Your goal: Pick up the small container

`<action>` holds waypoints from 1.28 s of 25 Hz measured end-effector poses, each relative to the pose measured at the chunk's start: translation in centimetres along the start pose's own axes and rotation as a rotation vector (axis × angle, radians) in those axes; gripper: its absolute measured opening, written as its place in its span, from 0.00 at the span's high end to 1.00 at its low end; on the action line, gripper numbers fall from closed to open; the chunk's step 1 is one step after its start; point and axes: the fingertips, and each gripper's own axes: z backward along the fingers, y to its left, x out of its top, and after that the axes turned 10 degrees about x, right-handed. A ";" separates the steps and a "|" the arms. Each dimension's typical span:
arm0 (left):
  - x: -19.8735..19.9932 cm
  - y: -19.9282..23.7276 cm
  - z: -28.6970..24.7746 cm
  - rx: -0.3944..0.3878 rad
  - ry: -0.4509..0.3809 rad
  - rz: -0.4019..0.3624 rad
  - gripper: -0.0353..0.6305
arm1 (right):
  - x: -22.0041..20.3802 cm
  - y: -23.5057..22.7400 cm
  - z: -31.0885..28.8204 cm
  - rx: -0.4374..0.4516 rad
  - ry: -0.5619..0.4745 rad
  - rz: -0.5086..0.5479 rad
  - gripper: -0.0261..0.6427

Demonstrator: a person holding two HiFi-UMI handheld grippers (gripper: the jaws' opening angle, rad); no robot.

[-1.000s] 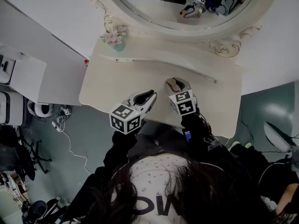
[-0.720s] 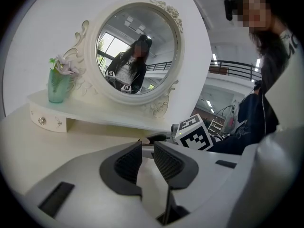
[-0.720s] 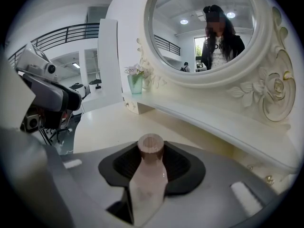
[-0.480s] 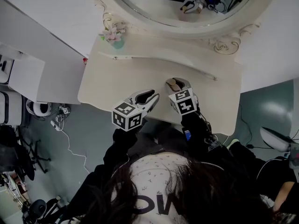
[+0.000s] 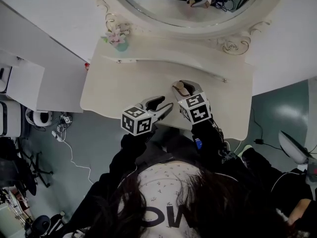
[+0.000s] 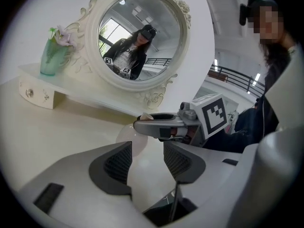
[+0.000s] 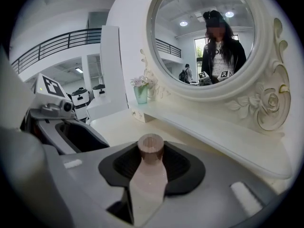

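Working over the dressing table (image 5: pixel 114 90), we hold the small container (image 7: pixel 148 175) in our right gripper (image 5: pixel 184 89).
A round mirror (image 5: pixel 163 6) stands at the table's back. Above the table's front edge, our left gripper (image 6: pixel 147 158) is opening its jaws with nothing between them. Just beside it, the right gripper's pads clamp the pinkish capped container.

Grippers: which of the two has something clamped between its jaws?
The right gripper: its jaws are shut on the small pinkish container. The left gripper has nothing between its jaws, which are opening.
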 end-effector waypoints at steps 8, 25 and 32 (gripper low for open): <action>-2.0 0.2 -1.6 -0.044 0.034 0.161 0.51 | 3.3 2.6 2.6 0.045 -0.074 -0.006 0.74; -0.6 -1.0 1.1 -0.127 -0.043 0.081 0.51 | 5.7 8.6 4.3 0.070 -0.108 0.041 0.74; -1.4 -1.1 3.6 -0.154 -0.026 0.045 0.52 | 5.9 10.9 4.6 0.047 -0.131 0.029 0.74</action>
